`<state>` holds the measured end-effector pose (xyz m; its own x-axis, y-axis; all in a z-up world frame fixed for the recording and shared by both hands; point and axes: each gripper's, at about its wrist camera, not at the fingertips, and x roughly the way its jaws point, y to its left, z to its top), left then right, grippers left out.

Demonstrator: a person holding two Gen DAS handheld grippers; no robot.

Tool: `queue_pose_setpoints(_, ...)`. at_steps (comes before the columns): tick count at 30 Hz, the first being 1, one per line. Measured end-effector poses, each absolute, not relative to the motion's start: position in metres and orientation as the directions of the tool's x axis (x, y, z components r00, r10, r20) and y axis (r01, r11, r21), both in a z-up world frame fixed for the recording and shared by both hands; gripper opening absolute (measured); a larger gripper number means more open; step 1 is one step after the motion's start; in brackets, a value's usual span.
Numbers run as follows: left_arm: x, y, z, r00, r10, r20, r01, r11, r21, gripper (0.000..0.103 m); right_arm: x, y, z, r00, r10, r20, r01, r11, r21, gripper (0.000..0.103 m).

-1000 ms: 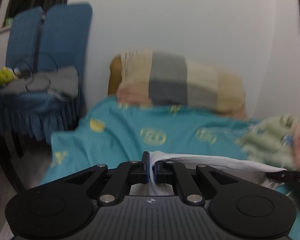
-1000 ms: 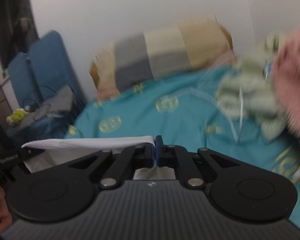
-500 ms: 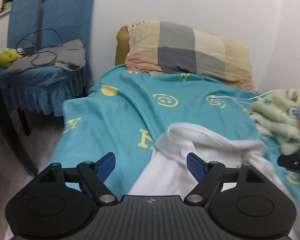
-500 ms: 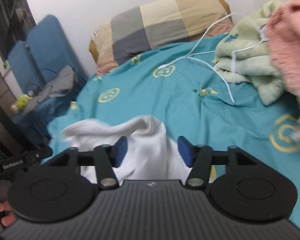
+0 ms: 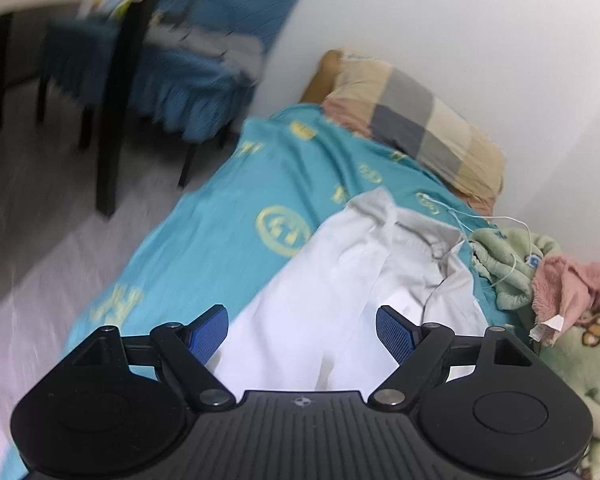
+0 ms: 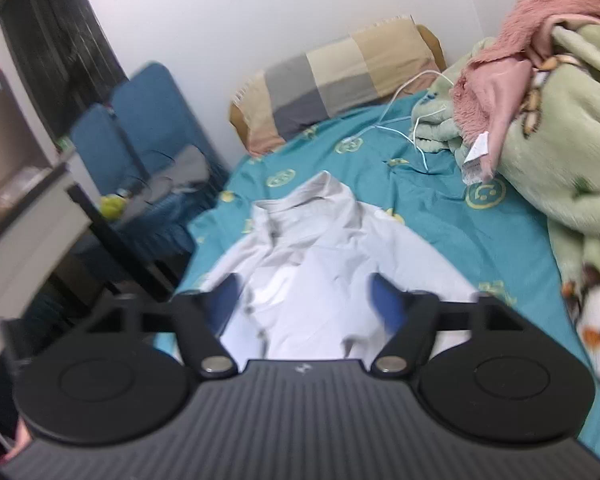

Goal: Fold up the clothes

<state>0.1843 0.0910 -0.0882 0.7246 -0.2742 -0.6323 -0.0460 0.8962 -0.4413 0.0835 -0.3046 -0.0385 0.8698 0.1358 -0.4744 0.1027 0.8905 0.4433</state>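
A white collared shirt (image 5: 340,280) (image 6: 324,252) lies loosely spread on the teal bed sheet (image 5: 220,236) (image 6: 480,240), collar toward the pillow. My left gripper (image 5: 302,330) hovers above the shirt's near part, open, its blue pads clear of the cloth. In the right wrist view my right gripper (image 6: 306,300) is above the shirt's lower half, its jaws still opening, with nothing pressed between the blurred blue pads. The shirt is free of both grippers.
A checked pillow (image 6: 340,80) leans on the wall at the bed's head. A green fleece blanket (image 6: 560,140) with a pink cloth (image 6: 496,84) and a white cable (image 6: 404,128) fills the right side. Blue chairs (image 6: 140,132) and a dark table leg (image 5: 120,100) stand left of the bed.
Both grippers were shut on the shirt's edge, then let go and opened. They pulled back and rose, and the shirt dropped flat onto the sheet. The left view has rolled.
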Motion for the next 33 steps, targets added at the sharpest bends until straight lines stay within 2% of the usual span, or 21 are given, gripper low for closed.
queue_pose_setpoints(1,0.182,0.092,-0.092,0.715,-0.275,-0.643,-0.06,0.892,-0.448,0.083,0.071,-0.305,-0.039,0.879,0.131,-0.459,0.107,0.883,0.457,0.101)
queue_pose_setpoints(2,0.181,0.093,-0.096,0.707,-0.276,-0.651,-0.066,0.891,-0.45,0.082,0.061,-0.305,-0.042,0.884,0.131,-0.448,0.108,0.876,0.47,0.103)
queue_pose_setpoints(6,0.181,0.09,-0.114,0.683,-0.283,-0.674,-0.075,0.89,-0.451,0.08,0.054,-0.312,-0.051,0.878,0.146,-0.457,0.116,0.86,0.497,0.103)
queue_pose_setpoints(13,0.208,0.084,-0.146,0.665,-0.323,-0.673,-0.102,0.854,-0.51,0.07,0.076,-0.312,-0.064,0.867,0.158,-0.472,0.1,0.874,0.476,0.103)
queue_pose_setpoints(15,0.215,0.081,-0.147,0.671,-0.321,-0.668,-0.093,0.858,-0.505,0.056,0.083,-0.308,-0.067,0.861,0.153,-0.486,0.097,0.887,0.451,0.103)
queue_pose_setpoints(17,0.22,0.081,-0.148,0.665,-0.312,-0.678,-0.093,0.866,-0.49,0.031,0.088,-0.306,-0.069,0.859,0.15,-0.49,0.092,0.895,0.436,0.103)
queue_pose_setpoints(18,0.223,0.08,-0.149,0.661,-0.307,-0.684,-0.095,0.871,-0.482,0.025,0.088,-0.306,-0.069,0.86,0.147,-0.489,0.091,0.897,0.432,0.103)
queue_pose_setpoints(19,0.225,0.081,-0.146,0.665,-0.305,-0.682,-0.091,0.873,-0.479,0.013,0.089,-0.305,-0.069,0.861,0.14,-0.488,0.094,0.9,0.425,0.103)
queue_pose_setpoints(20,0.227,0.083,-0.143,0.673,-0.304,-0.674,-0.084,0.874,-0.479,0.008,0.089,-0.305,-0.068,0.863,0.132,-0.488,0.098,0.903,0.418,0.103)
queue_pose_setpoints(24,0.234,0.094,-0.115,0.723,-0.288,-0.628,-0.056,0.882,-0.469,0.005,0.087,-0.307,-0.068,0.865,0.119,-0.488,0.112,0.901,0.419,0.103)
queue_pose_setpoints(28,0.254,0.113,-0.069,0.785,-0.218,-0.58,-0.061,0.904,-0.423,0.005,0.087,-0.312,-0.07,0.861,0.116,-0.495,0.127,0.893,0.431,0.103)
queue_pose_setpoints(30,0.272,0.122,-0.047,0.806,-0.136,-0.576,-0.105,0.925,-0.365,0.004,0.089,-0.312,-0.071,0.859,0.118,-0.498,0.13,0.89,0.436,0.103)
queue_pose_setpoints(33,0.303,0.123,-0.025,0.814,0.085,-0.575,-0.192,0.973,-0.127,0.004,0.096,-0.313,-0.074,0.853,0.12,-0.508,0.138,0.887,0.442,0.103)
